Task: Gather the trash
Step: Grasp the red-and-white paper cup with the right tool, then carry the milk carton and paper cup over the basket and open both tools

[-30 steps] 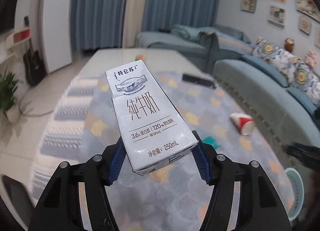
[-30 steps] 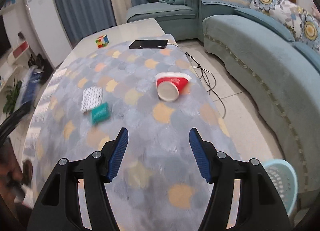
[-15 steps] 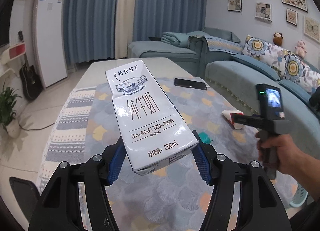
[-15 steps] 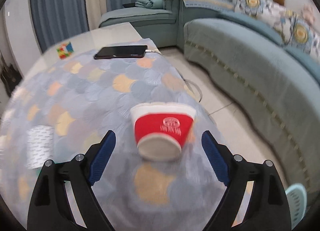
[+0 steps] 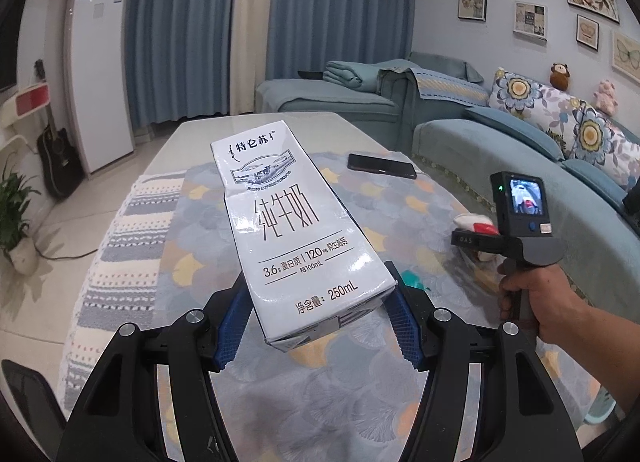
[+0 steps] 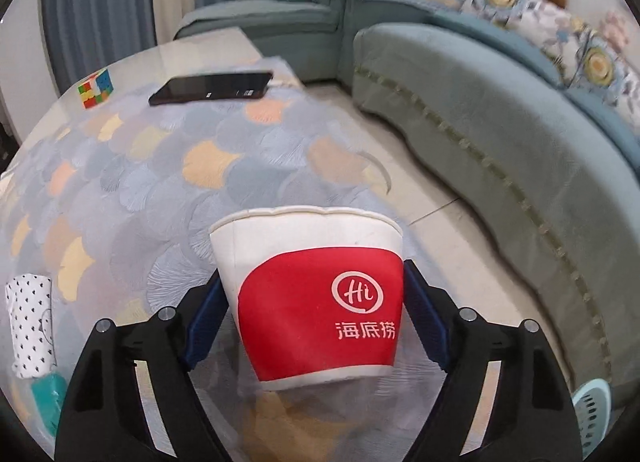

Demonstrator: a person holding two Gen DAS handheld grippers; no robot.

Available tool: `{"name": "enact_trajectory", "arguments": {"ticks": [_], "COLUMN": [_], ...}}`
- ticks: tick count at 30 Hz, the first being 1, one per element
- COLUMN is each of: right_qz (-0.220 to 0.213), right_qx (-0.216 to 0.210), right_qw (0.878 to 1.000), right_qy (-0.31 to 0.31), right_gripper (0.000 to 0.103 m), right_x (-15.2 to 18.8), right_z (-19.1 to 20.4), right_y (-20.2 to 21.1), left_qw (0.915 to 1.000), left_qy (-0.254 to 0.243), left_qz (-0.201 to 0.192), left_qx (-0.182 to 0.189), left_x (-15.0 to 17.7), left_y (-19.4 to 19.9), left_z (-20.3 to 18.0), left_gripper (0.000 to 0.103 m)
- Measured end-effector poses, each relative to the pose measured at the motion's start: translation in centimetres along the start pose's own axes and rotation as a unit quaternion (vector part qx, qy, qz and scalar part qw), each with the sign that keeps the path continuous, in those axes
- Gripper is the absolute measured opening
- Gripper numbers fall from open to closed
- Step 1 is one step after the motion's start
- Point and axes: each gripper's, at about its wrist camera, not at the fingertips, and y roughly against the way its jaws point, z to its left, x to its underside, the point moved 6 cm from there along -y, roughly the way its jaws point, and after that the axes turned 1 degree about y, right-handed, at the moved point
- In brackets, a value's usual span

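Right gripper (image 6: 314,318), low centre of frame, is closing around the paper cup (image 6: 312,294): light, crushable, best squeezed gently mid-wall. Left gripper (image 5: 316,316) pinches the stiff milk carton (image 5: 296,230).

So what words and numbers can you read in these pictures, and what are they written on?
Milk carton: "特仑苏"
Milk carton: "纯牛奶"
Milk carton: "3.6g 蛋白质 | 120mg 原生高钙", "每100mL"
Milk carton: "净含量: 250mL"
Paper cup: "Hi"
Paper cup: "海底捞"
Right hand-held gripper, seen from the left wrist: small letters, maybe "OAS", too small to be sure.
The carton's banner line under its picture, the phone marks and the wall pictures are too small to read.
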Motion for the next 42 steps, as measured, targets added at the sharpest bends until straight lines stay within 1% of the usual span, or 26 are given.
{"name": "enact_trajectory", "arguments": {"ticks": [2,4,8,13,20,25,28,31,34,36,38,42], "right_qz": [-0.025,-0.056,-0.097,-0.127,-0.176,-0.195,-0.206,-0.219,-0.227,-0.232,-0.240,-0.244], "right_qx": [0.008,0.009,-0.004,-0.021,-0.036,-0.049,-0.055,-0.056,-0.053,-0.048,-0.031,0.000], "right_qw": [1.000,0.998,0.995,0.991,0.983,0.979,0.977,0.974,0.972,0.971,0.969,0.966], "right_qy": [0.006,0.006,0.016,0.031,0.033,0.027,0.016,0.002,-0.020,-0.042,-0.060,-0.089], "right_gripper": [0.077,0.077,0.077,0.077,0.077,0.077,0.077,0.078,0.078,0.078,0.078,0.078], "right_x": [-0.4,-1.1,-1.7,-1.5,-1.3,0.2,1.8,3.4,5.1,6.6,8.3,11.4], "right_z": [-0.2,-0.3,-0.2,-0.3,-2.5,-4.6,-6.5,-8.9,-11.7,-14.3,-17.1,-22.6], "right_y": [1.5,3.8,8.0,12.8,20.4,24.9,27.8,30.2,32.0,33.3,34.7,36.4], "left_qw": [1.0000,1.0000,0.9996,0.9991,0.9979,0.9967,0.9958,0.9939,0.9898,0.9852,0.9808,0.9678], "left_qy": [-0.003,-0.005,-0.013,-0.013,-0.020,-0.032,-0.046,-0.066,-0.095,-0.117,-0.130,-0.155], "left_qz": [-0.002,-0.006,-0.025,-0.037,-0.057,-0.068,-0.070,-0.071,-0.073,-0.069,-0.062,-0.048], "left_qx": [0.000,0.001,0.004,0.012,0.021,0.030,0.037,0.052,0.077,0.104,0.132,0.192], "left_x": [0.0,-0.1,-0.5,-0.6,-0.4,-0.2,0.2,0.8,1.6,2.6,3.6,5.8], "left_y": [0.0,0.1,1.4,2.7,4.8,5.6,5.8,6.1,6.6,7.2,7.7,9.0], "left_z": [-0.4,-0.5,-1.1,-1.7,-2.7,-3.6,-4.6,-6.4,-8.9,-11.2,-13.1,-17.9], "left_gripper": [0.060,0.060,0.060,0.060,0.060,0.060,0.060,0.060,0.060,0.060,0.060,0.060]}}
